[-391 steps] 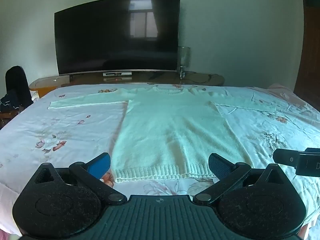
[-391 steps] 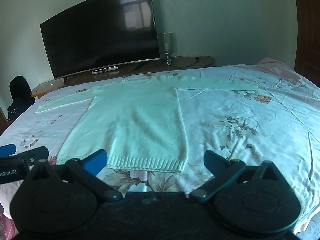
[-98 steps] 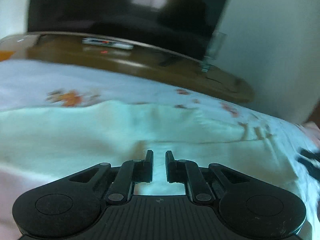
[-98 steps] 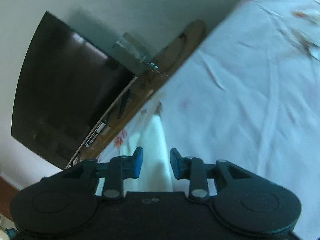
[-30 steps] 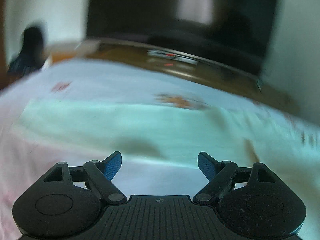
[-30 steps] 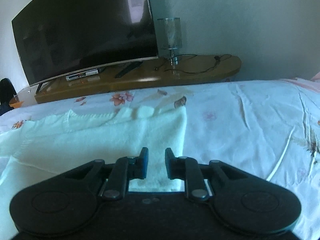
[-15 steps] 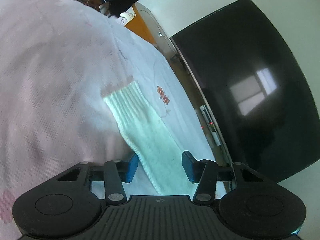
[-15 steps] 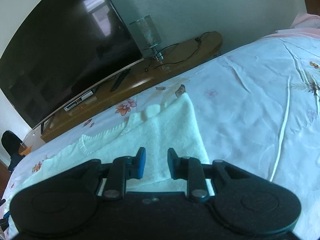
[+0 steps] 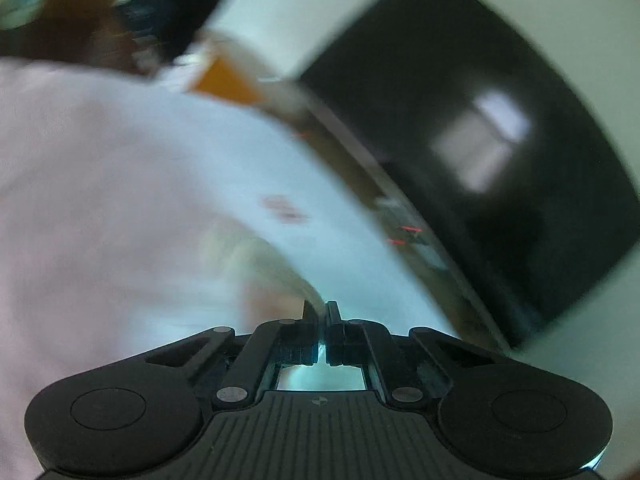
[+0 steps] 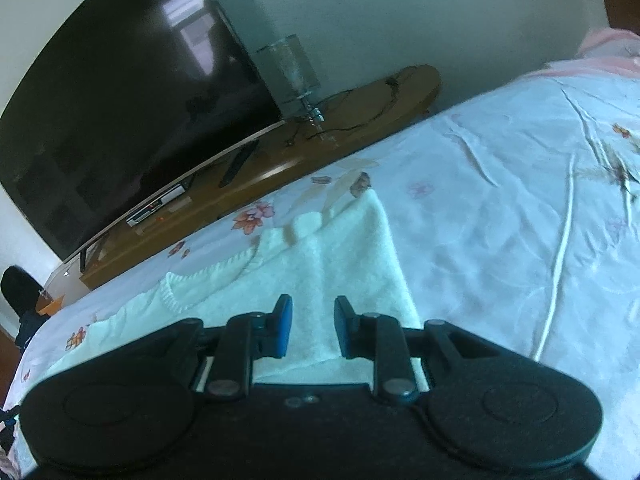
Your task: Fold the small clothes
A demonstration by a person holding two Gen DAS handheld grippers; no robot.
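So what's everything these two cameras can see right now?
Pale mint knitted sweater: one, lying on the bed, right sleeve folded in.
White floral bedsheet: one, covering the bed.
Black curved television: one, against the wall.
Brown wooden TV stand: one, beyond the bed.
Clear glass table lamp: one, on the stand.
Black remote control: one, on the stand.
Dark bag: one, far left.
Left tool: black, shut on a blurred strip of the sweater.
Right tool: black, blue pads, open above the sweater.
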